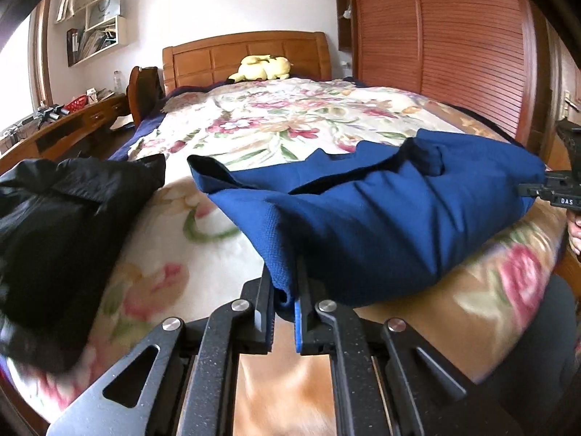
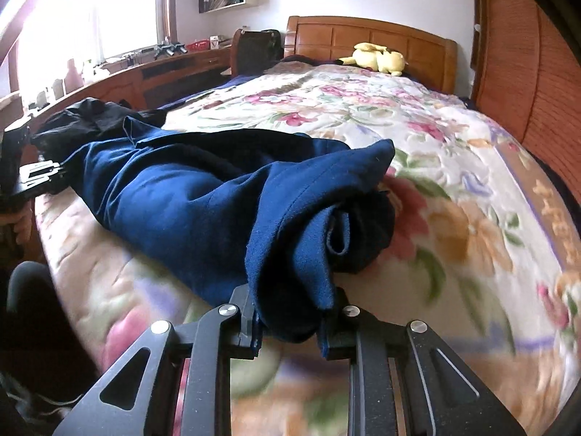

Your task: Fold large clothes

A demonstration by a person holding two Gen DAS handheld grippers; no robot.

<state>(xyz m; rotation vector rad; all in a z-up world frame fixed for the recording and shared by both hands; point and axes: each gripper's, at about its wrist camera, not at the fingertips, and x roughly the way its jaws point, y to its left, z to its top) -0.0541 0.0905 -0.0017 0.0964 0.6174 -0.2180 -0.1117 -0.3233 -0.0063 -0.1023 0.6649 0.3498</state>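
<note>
A large navy blue garment (image 1: 381, 210) lies bunched across the near end of a bed with a floral blanket (image 1: 276, 123). My left gripper (image 1: 285, 294) is shut on one end of the navy garment, its cloth pinched between the fingers. My right gripper (image 2: 290, 312) is shut on the other end of the navy garment (image 2: 203, 196), a thick fold of it filling the jaws. The right gripper also shows at the right edge of the left wrist view (image 1: 555, 189); the left gripper shows at the left edge of the right wrist view (image 2: 32, 178).
A black garment (image 1: 61, 239) lies bunched on the bed's left corner, also seen behind the navy one (image 2: 90, 116). A yellow plush toy (image 1: 263, 67) sits by the wooden headboard (image 1: 247, 54). A desk (image 1: 61, 127) stands left, a wooden wardrobe (image 1: 454, 47) right.
</note>
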